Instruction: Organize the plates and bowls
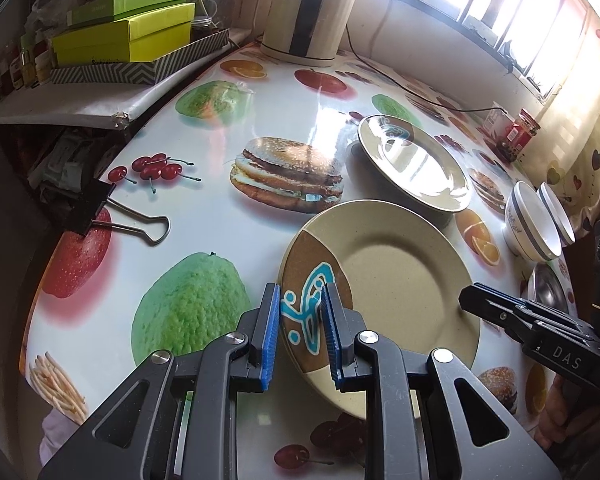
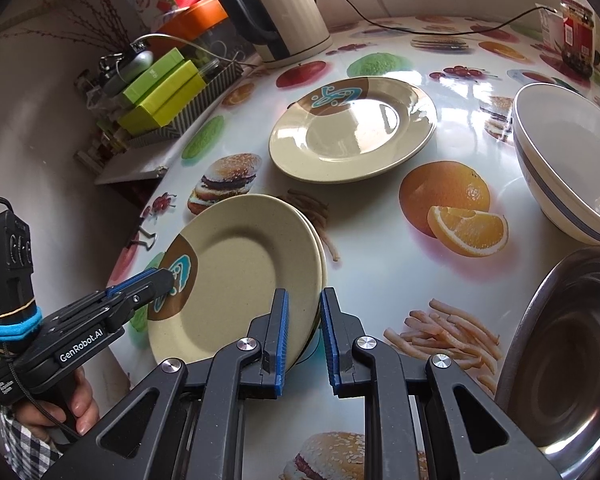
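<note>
Big table with a glossy fruit-and-burger print cloth (image 2: 380, 272), and a tilted beige round plate with a brown patch and blue squiggle (image 1: 400, 280) up off it. Left gripper (image 1: 300, 320) pinches its patterned rim; right gripper (image 2: 302, 332) pinches the opposite edge. A matching plate (image 2: 352, 128) lies flat beyond.

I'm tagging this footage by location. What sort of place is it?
Probably a home kitchen or dining corner: a cream electric kettle, beige plates on a fruit-print tablecloth, and a red-lidded jar.

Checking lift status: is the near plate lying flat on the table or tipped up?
Tipped up: the near plate slants off the table, rim between left gripper and right gripper.
</note>
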The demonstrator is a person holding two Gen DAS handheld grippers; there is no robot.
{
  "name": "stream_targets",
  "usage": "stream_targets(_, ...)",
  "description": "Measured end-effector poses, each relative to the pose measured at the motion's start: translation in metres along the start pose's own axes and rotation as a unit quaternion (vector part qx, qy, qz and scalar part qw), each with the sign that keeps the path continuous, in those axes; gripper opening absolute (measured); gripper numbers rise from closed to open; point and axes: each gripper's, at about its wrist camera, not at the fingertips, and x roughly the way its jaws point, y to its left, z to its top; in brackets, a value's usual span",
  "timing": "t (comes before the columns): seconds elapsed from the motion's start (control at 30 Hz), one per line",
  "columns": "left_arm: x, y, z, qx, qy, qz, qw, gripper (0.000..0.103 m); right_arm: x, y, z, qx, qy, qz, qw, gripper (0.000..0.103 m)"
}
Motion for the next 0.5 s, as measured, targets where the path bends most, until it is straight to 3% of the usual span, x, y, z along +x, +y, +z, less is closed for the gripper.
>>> stream_targets(0.5,-0.001,-0.0017,0.0019,0.001,0.001,0.004,1.0,0.022,0.0,-0.0022,0.0026,0.002,-0.002,-0.004,1.0,0.023)
